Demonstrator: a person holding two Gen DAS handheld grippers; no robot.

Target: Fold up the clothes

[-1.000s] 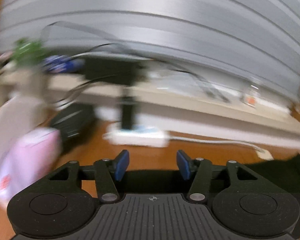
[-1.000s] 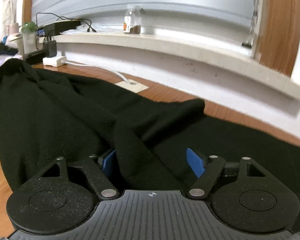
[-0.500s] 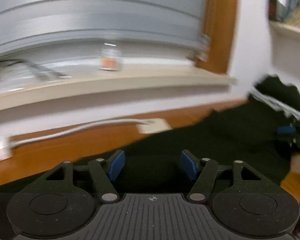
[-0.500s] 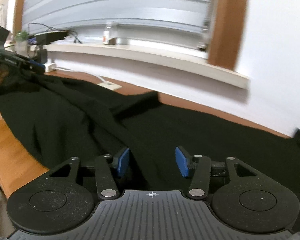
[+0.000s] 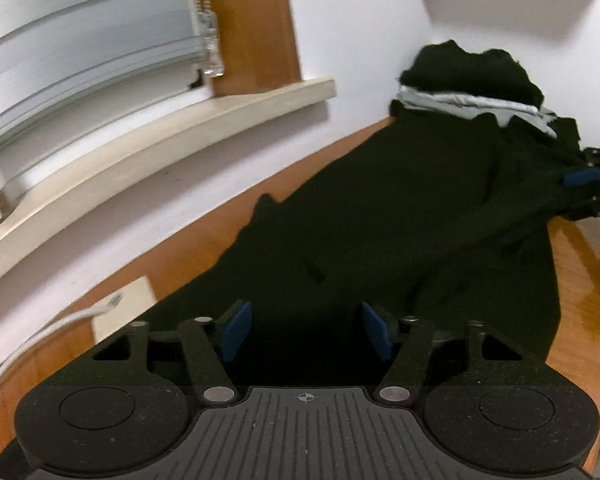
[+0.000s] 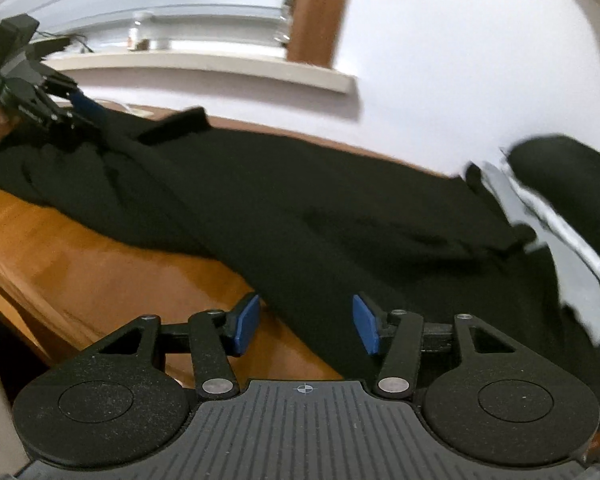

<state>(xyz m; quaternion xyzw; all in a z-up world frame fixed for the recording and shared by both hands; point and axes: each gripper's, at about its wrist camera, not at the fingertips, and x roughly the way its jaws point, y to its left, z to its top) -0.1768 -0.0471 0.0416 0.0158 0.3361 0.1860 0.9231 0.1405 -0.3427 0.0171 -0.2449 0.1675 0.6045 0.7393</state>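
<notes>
Garment [image 5: 380, 216], black and long, is seen stretched lengthwise along the wooden table [image 6: 100, 264] beneath the windowsill [image 5: 172, 120]. Each end is attended by a gripper, presumably so both ends can be lifted together: left gripper [image 5: 306, 330] and right gripper [image 6: 306, 322], fingers parted, nothing clasped. A stack of clothes [image 5: 468, 80] is seen beyond.

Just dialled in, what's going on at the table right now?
A person is folding clothes with a handheld gripper in each hand. A long black garment lies stretched along the wooden table below the windowsill. The left gripper sits at one end of it with its jaws open around the cloth. The right gripper is at the other end, also open, over the garment's edge. Neither has clamped yet. Behind the far end sits a pile of black and grey clothes.
</notes>
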